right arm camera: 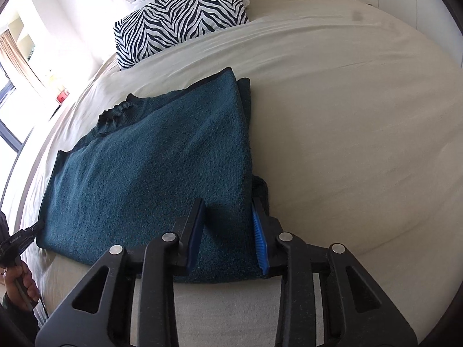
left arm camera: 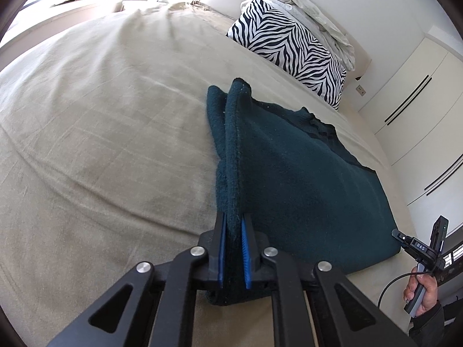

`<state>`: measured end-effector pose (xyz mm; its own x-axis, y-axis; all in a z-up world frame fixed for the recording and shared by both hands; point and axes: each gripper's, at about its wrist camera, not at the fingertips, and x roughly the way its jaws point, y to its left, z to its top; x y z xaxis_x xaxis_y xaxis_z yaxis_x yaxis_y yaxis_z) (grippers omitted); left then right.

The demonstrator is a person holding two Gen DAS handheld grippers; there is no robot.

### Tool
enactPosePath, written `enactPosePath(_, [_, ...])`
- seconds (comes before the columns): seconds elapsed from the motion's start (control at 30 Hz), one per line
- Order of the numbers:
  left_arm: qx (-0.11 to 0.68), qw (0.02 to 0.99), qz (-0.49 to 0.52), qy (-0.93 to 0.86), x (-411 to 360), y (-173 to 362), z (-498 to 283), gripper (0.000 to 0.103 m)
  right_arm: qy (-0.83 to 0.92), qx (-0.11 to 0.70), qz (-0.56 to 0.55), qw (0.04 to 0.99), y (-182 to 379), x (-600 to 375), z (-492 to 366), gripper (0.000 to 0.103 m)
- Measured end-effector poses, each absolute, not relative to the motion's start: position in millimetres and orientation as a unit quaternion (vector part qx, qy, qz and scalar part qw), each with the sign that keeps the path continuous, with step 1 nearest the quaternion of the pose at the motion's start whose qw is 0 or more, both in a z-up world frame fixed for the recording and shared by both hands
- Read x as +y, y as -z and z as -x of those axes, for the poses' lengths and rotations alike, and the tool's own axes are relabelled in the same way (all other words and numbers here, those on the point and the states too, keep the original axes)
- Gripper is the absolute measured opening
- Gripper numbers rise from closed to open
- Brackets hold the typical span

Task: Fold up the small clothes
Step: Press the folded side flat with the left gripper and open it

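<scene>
**Sweater edge pinched at the left, right claw spread over the opposite side**

Left wrist view: A teal knitted sweater [left arm camera: 303, 179] is spread on the beige bed cover [left arm camera: 101, 144], toward the bed's near edge, with a zebra-print pillow [left arm camera: 289, 49] beyond it at the headboard end. The left gripper [left arm camera: 233, 248] is clenched on a raised side edge of the sweater; that edge stands up between the blue pads [left arm camera: 245, 257] and runs straight ahead along the claw's axis. The rest of the garment lies flat to the right of this claw. At the far lower corner of the sweater, the right gripper [left arm camera: 400, 236] is seen touching the cloth.

Right wrist view: The right gripper [right arm camera: 228, 234] is released, its jaws spread wide above the near right portion of the sweater [right arm camera: 150, 167], nothing pinched between them. The garment's long axis runs away toward the pillow [right arm camera: 179, 17]. The left gripper [right arm camera: 36, 227] is seen at the opposite corner. A fold across the body is judged likely, led by the clenched left claw.
</scene>
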<state>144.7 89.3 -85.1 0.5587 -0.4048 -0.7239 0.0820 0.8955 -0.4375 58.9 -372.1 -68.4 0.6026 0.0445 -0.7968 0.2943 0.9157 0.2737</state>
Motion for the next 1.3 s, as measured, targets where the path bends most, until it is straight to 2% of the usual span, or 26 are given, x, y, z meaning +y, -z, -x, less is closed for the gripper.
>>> enactPosePath(0.13, [0.438,0.872,0.171,0.137,87,78,-140,0.011,0.080,0.436,-0.201,0.873,69,-379,-55,0.013])
enactPosePath(0.23, [0.433,0.874,0.173,0.138,87,76,-138,0.010,0.084,0.435,-0.203,0.873,66,-382,-54,0.007])
enactPosePath(0.53, [0.429,0.871,0.195,0.138,95,74,-130,0.007,0.085,0.421,-0.211,0.878,54,-383,-42,0.005])
enactPosePath(1.3, [0.451,0.854,0.218,0.140,107,97,-119,0.007,0.070,0.432,-0.261,0.861,81,-389,-21,0.005])
